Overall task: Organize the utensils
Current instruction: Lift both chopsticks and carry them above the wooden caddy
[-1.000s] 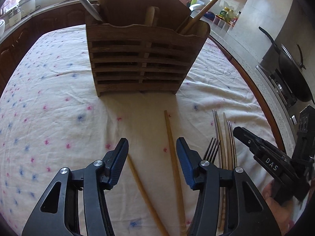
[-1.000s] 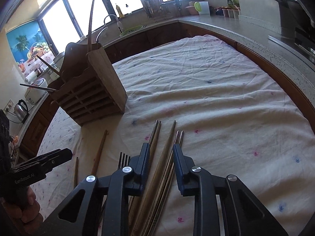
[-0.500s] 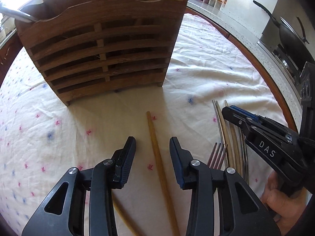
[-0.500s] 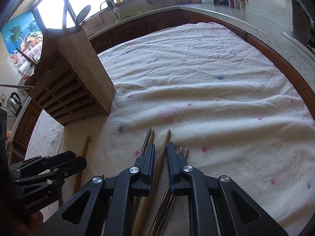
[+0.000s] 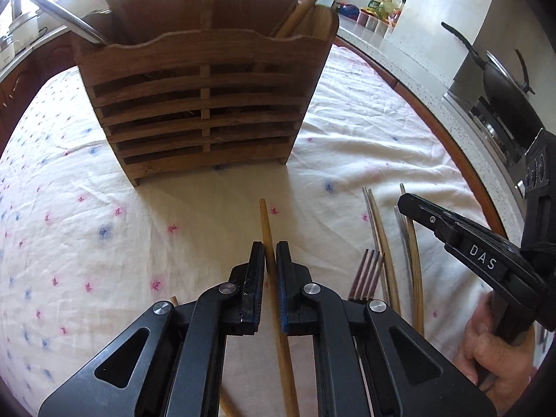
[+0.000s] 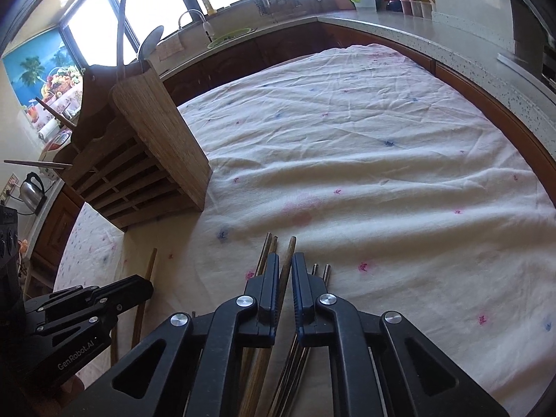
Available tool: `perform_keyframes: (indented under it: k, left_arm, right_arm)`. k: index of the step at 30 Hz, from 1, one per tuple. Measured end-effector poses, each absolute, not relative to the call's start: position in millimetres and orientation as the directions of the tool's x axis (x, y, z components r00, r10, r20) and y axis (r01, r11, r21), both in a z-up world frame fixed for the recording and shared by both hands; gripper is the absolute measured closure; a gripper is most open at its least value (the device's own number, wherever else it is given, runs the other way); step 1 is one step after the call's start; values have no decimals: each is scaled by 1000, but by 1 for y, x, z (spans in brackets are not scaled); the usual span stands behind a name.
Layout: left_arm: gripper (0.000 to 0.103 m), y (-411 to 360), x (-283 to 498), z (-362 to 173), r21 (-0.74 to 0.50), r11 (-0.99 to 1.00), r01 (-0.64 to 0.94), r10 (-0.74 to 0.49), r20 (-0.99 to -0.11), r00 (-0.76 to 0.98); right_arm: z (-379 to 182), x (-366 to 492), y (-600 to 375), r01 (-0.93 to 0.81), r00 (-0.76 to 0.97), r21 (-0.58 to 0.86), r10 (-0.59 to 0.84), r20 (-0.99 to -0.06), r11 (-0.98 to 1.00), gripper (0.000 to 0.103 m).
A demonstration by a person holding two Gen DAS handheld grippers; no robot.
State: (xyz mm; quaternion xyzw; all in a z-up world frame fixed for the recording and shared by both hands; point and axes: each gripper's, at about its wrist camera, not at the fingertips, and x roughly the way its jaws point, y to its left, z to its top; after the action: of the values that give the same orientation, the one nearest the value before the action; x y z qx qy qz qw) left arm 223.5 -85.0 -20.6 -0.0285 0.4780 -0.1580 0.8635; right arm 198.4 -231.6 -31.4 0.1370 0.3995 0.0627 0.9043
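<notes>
A slatted wooden utensil holder [image 5: 205,104] stands on the flowered cloth [image 5: 69,229] and holds several utensils; it also shows in the right wrist view [image 6: 139,160]. My left gripper [image 5: 270,253] is shut on a light wooden chopstick [image 5: 266,222] that lies on the cloth, pointing at the holder. My right gripper [image 6: 285,267] is shut on a dark wooden chopstick [image 6: 289,248] in a bundle of chopsticks. A fork [image 5: 368,271] and more chopsticks [image 5: 382,236] lie between the two grippers. The right gripper [image 5: 451,236] shows at the right of the left wrist view.
Another wooden chopstick [image 6: 144,295] lies at the left. The table's wooden rim [image 6: 504,111] runs along a stone counter [image 6: 451,45]. A black wok [image 5: 504,83] sits on a stove at the right. A sink and window are at the back.
Both grippers have closed: the left one onto the light chopstick, the right one onto the dark chopstick. The left gripper has also drawn back a little from the holder.
</notes>
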Motion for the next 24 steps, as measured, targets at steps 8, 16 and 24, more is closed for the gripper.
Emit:
perform_keyframes:
  k: [8, 16, 24]
  left_arm:
    - [97, -39, 189, 32, -302, 925, 231, -380, -722, 579]
    - [98, -13, 160, 79, -353, 904, 242, -420, -627, 656]
    - [98, 8, 147, 105, -377, 895, 238, -427, -570, 701]
  right_arm:
    - [21, 158, -233, -69, 753, 350, 279, -596, 934, 97]
    - [70, 123, -229, -143, 808, 371, 325, -492, 918, 98]
    - [108, 104, -227, -191, 851, 373, 343, -399, 908, 98]
